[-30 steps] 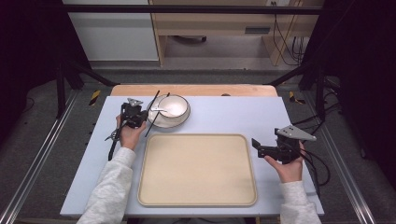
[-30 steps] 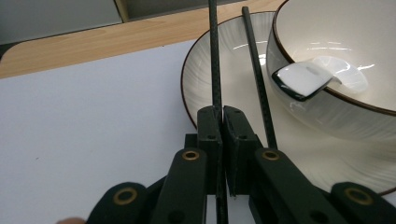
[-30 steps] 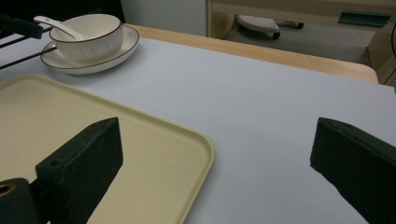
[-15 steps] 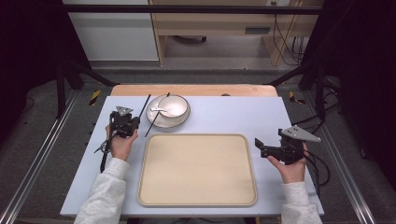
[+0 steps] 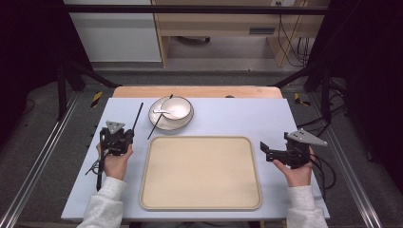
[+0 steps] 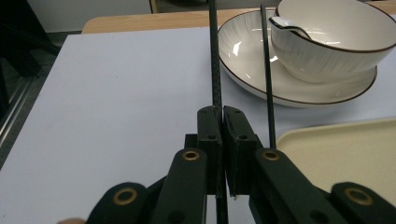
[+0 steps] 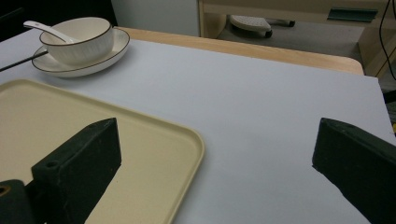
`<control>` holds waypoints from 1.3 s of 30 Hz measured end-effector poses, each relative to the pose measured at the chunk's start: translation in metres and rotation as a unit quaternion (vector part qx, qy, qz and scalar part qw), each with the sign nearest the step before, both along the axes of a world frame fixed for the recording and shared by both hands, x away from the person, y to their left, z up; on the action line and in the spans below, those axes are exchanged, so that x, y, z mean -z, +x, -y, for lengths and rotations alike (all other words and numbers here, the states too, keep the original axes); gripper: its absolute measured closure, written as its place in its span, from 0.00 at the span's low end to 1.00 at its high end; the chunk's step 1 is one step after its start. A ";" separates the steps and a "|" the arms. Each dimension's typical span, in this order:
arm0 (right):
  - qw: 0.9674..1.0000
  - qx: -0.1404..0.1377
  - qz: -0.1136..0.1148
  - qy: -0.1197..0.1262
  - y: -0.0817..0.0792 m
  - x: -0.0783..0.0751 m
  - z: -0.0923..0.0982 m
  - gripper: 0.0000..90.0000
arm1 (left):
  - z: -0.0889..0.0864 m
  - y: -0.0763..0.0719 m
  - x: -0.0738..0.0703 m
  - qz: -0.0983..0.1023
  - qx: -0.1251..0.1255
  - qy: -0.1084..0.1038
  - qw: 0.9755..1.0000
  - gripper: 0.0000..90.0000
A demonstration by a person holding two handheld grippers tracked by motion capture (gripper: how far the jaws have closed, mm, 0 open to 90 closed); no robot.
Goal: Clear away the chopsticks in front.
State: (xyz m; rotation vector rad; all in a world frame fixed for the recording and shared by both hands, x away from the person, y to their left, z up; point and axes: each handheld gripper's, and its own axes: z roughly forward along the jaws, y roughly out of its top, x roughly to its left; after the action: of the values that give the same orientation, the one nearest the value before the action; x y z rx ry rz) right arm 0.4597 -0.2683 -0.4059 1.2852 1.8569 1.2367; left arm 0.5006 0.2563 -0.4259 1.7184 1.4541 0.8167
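Note:
My left gripper (image 5: 119, 136) is at the table's left, shut on a thin black chopstick (image 6: 215, 65) that runs forward past the jaws and back beside the hand (image 5: 138, 114). A second chopstick (image 6: 266, 74) leans on the rim of a white plate (image 6: 299, 91). On the plate (image 5: 158, 121) sits a white bowl (image 5: 177, 109) with a white spoon (image 5: 161, 112) in it. My right gripper (image 7: 217, 140) stands open over the bare table, just right of a beige tray (image 7: 93, 126). It also appears in the high view (image 5: 266, 150), beside the tray (image 5: 199, 173).
The light blue table top (image 5: 237, 116) ends at a wooden strip (image 5: 199, 91) along the far edge. Metal rails (image 5: 33, 161) flank the table on both sides. Bare surface lies between the tray and the bowl (image 7: 77, 42).
My left gripper has drawn back toward the person and to the left, away from the plate, taking one chopstick with it. The right gripper has barely shifted.

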 end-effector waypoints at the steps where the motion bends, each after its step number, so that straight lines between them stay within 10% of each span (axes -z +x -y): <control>1: 1.000 0.001 -0.001 0.000 0.000 0.000 0.000 0.02 | 0.001 -0.008 0.001 0.006 0.000 0.002 1.000 0.95; 21: 1.000 0.000 0.000 -0.002 -0.002 0.000 0.001 0.02 | 0.036 -0.059 -0.010 0.042 0.004 0.005 0.999 0.95; 39: 1.000 -0.008 -0.006 -0.005 -0.001 0.004 -0.004 0.02 | 0.072 -0.099 0.029 0.030 -0.013 -0.032 0.999 0.95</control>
State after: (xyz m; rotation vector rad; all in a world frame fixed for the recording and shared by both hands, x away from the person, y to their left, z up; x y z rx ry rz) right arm 0.4586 -0.2645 -0.4094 1.2769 1.8826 1.2287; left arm 0.4016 0.1839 -0.4545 1.6166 1.4490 0.8197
